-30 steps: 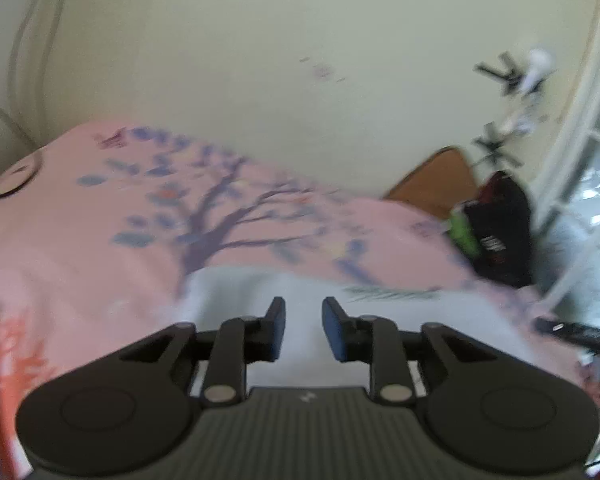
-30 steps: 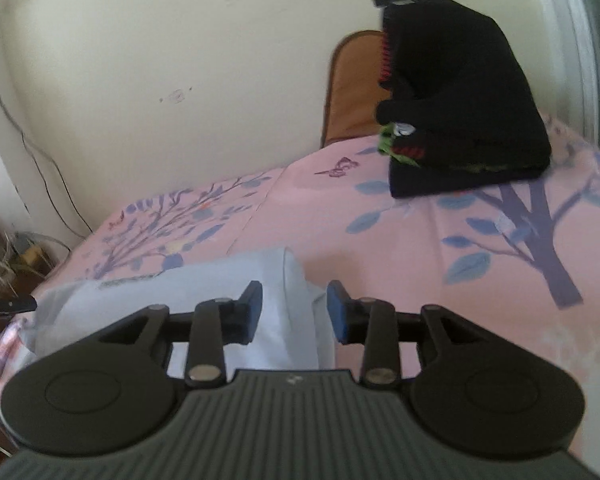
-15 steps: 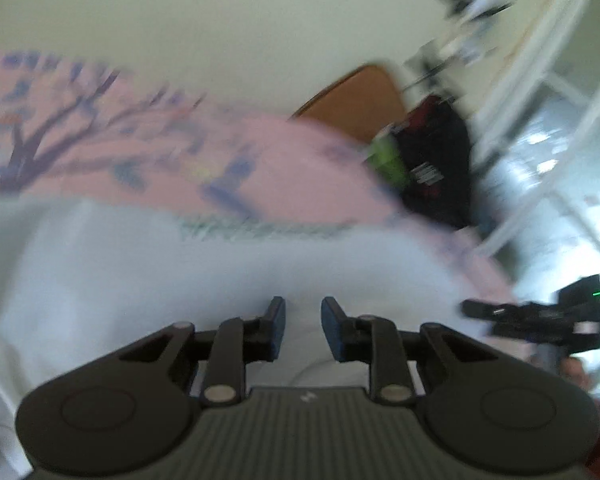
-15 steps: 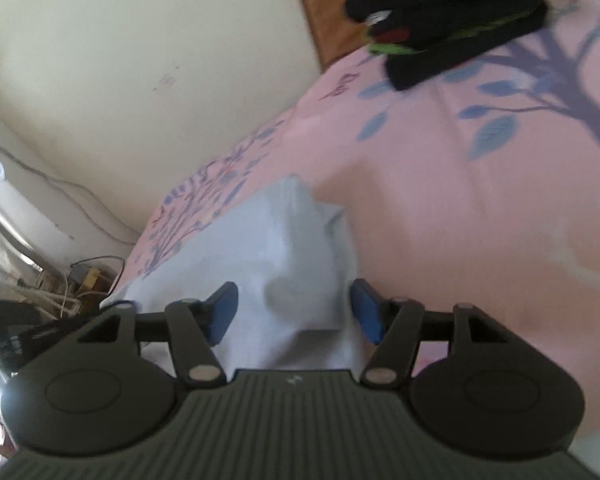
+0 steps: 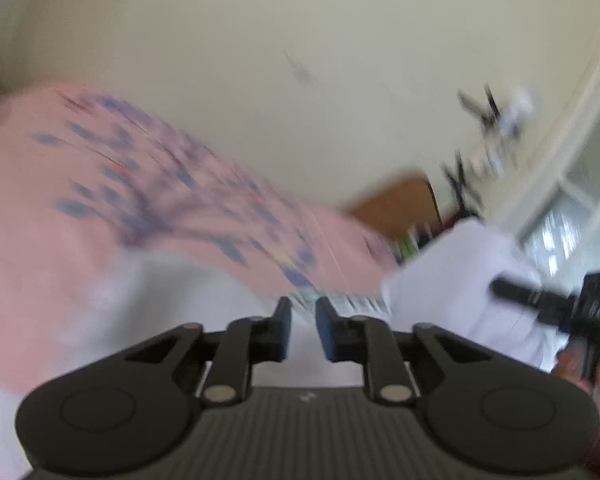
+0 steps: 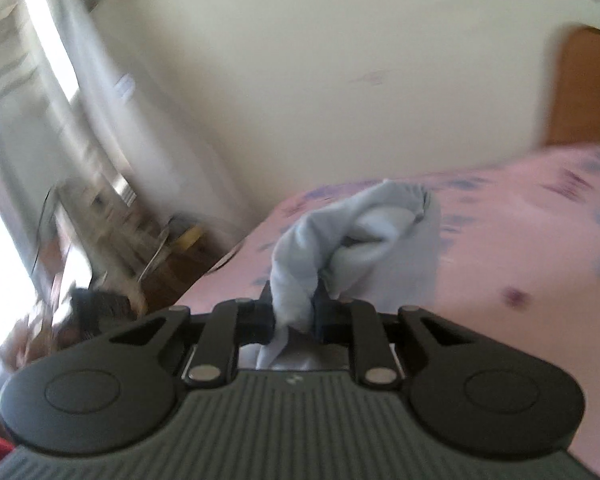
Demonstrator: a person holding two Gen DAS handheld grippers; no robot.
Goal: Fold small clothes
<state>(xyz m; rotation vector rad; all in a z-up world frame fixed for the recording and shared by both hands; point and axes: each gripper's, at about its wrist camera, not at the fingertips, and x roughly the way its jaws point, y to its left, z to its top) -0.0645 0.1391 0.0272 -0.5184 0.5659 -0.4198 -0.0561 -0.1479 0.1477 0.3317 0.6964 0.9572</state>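
Observation:
A pale blue garment lies on the pink tree-print bedsheet. My right gripper is closing, and its pads press a bunched fold of the garment, lifted off the bed. In the left wrist view, the raised part of the garment hangs from the right gripper, which a person's hand holds at the right edge. My left gripper hovers low over the garment's printed hem. Its jaws are opening with a narrow gap, and I see no cloth pinched there through the blur.
A wooden headboard stands against the cream wall, with a bright window to its right. In the right wrist view, the bed's edge drops to floor clutter and cables on the left.
The right gripper went from open around a cloth fold to shut on it, then rose and swung left with it. The left gripper dipped onto the garment and drew back.

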